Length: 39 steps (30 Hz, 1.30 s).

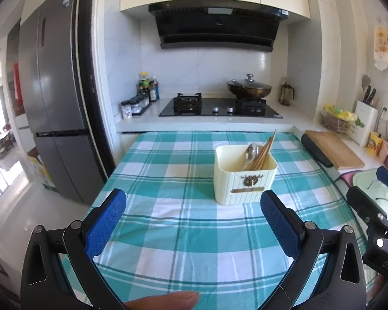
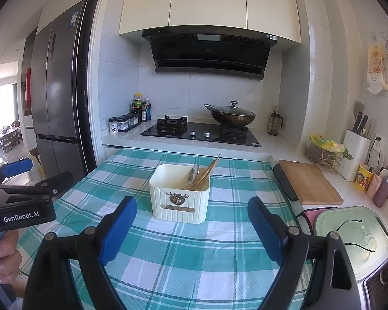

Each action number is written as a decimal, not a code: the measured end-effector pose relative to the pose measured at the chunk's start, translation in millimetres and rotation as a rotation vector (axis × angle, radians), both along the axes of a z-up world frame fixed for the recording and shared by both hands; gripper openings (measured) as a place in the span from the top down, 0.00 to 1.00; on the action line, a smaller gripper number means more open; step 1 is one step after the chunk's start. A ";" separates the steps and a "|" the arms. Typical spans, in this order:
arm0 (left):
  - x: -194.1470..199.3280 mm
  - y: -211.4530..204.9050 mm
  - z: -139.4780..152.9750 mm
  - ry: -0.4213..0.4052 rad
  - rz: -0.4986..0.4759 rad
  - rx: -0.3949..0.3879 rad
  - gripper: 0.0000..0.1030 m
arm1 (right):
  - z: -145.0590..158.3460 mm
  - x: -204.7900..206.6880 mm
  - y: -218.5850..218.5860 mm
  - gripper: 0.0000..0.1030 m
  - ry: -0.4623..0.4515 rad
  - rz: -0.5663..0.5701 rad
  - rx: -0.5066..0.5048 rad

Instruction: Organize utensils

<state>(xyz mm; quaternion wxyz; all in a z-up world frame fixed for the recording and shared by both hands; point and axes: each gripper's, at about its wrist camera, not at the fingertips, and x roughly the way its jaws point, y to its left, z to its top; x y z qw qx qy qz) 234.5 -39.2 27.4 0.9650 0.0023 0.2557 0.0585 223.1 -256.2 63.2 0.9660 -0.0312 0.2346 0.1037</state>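
Teal-and-white checked cloth (image 2: 183,266) covers the whole table, giving a soft, flat work surface that is bare of loose cutlery in both views. Behind it runs the white countertop (image 2: 132,135) with the black glass gas hob (image 2: 201,133) and a dark lidded wok (image 2: 232,117), all well clear of the working area. To the right, a wooden chopping board (image 2: 307,183) lies on the side counter.

Near the middle of the cloth stands the cream ribbed plastic utensil box (image 2: 179,201), upright, its decorated face toward the cameras. Inside, a bundle of wooden chopsticks (image 2: 205,174) leans against the right rear corner, tips rising above the rim, and a shiny metal spoon (image 2: 194,173) rests just beside them. By my reading, the utensils are already gathered here, so the sorting looks finished or close to it.

The right gripper (image 2: 192,226) hangs in front of the box with its blue pads spread wide, holding and touching nothing. The left gripper (image 1: 194,222) likewise stands wide apart and empty over the cloth, short of the box.
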 end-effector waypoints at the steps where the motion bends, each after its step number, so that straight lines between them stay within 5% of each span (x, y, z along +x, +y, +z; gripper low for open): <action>1: 0.3 0.4 -0.3 0.003 -0.003 -0.002 0.00 | -0.2 -0.2 0.7 0.13 0.001 0.001 0.000; 39: -1.1 0.2 0.1 0.016 -0.025 0.006 0.00 | 0.4 -4.9 4.1 0.13 0.018 0.008 -0.003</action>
